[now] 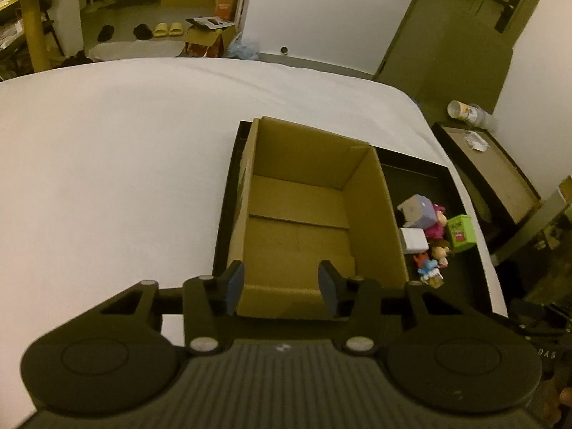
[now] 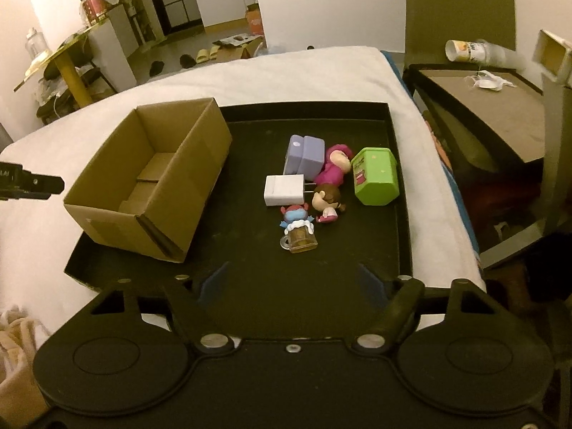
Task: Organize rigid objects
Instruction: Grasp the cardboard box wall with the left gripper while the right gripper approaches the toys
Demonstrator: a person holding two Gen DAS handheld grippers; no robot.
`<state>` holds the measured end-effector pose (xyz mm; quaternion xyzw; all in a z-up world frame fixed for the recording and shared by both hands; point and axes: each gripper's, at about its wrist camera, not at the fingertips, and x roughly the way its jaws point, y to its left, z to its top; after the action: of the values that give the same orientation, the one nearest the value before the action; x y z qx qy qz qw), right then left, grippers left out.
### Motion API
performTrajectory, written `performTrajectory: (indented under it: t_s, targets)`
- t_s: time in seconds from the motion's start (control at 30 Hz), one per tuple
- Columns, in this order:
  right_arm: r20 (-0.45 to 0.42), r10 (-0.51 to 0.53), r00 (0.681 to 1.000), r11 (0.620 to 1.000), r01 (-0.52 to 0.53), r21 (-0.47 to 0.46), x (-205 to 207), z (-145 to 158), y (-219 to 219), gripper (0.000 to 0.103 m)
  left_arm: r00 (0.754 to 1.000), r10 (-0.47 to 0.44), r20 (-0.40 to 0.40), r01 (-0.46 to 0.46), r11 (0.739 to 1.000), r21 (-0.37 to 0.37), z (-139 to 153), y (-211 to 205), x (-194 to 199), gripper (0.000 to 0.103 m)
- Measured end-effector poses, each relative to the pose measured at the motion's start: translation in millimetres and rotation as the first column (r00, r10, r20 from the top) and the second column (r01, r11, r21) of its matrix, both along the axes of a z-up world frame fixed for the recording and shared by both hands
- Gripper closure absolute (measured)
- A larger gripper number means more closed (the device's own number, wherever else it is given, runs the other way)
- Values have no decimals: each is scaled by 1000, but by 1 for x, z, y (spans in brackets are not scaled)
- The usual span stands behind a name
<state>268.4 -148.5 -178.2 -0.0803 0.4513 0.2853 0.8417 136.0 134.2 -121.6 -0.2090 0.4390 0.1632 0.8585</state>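
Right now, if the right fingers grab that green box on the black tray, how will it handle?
The green box looks rigid, with flat faceted sides, so it probably won't flex or roll. It lies tilted against the pink doll, so lifting it may nudge her. Its surface looks smooth, possibly slippery.

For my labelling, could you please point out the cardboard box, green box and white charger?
cardboard box (image 2: 107, 211), right wrist view, near outer wall.
green box (image 2: 375, 178), right wrist view, top face.
white charger (image 2: 284, 190), right wrist view, upper face.

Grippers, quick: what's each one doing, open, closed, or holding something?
Left gripper: open, nothing held, over the cardboard box.
Right gripper: open, nothing held.
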Motion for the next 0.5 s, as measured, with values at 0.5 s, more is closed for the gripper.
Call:
performTrajectory:
  t_s: [0.5]
  targets:
    - [27, 22, 999, 999, -21, -33, 21, -34, 14, 43, 994, 65, -88, -65, 998, 8, -20, 22, 23, 81]
